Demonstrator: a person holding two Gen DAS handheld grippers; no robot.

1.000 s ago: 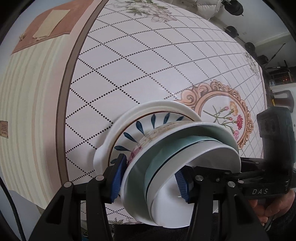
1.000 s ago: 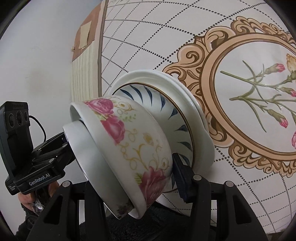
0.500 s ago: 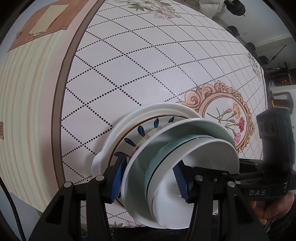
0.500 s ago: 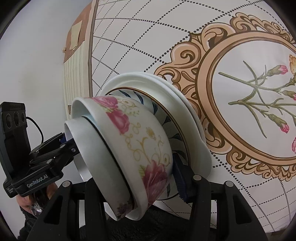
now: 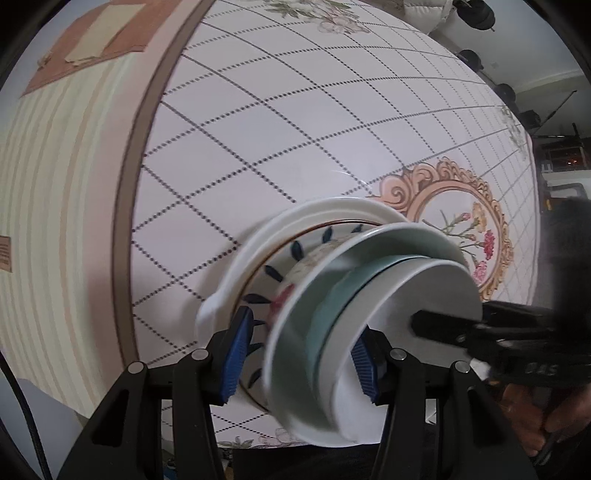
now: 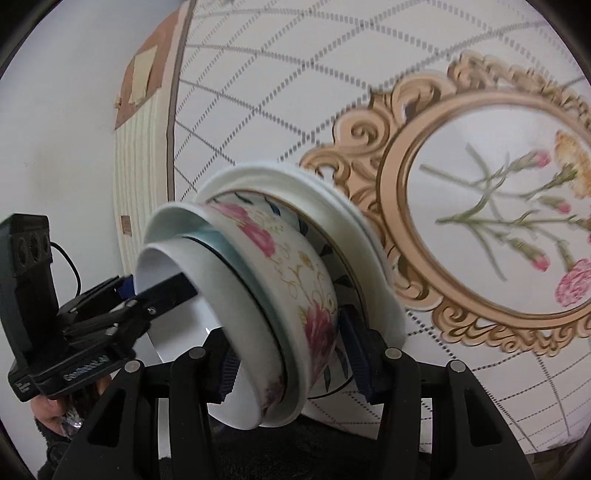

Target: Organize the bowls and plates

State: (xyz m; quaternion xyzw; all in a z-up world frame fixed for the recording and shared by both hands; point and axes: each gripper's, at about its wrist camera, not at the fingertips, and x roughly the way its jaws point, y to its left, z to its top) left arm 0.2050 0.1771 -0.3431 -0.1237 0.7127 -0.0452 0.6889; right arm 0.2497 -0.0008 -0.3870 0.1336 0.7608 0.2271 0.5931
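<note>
A stack of dishes is held off the table: a white plate (image 5: 295,221) at the bottom, a blue-leaf plate (image 5: 273,273) on it, then a rose-patterned bowl (image 6: 295,266) with a teal bowl (image 5: 332,295) and a white bowl (image 5: 406,295) nested inside. My left gripper (image 5: 301,358) is shut on the stack from one side, blue pads against the plates and the white bowl. My right gripper (image 6: 291,362) is shut on the stack from the opposite side. Each gripper shows in the other's view, the right one (image 5: 461,325) and the left one (image 6: 147,295).
Below lies a table with a white diamond-grid cloth (image 5: 295,122) and an ornate oval flower frame (image 6: 498,221). A striped cloth border (image 5: 55,206) hangs at the left edge. Dark objects stand beyond the table's far side (image 5: 476,11).
The stack and both grippers have shifted together toward the table's left edge; the views are motion-blurred now. Both grips hold as before.
</note>
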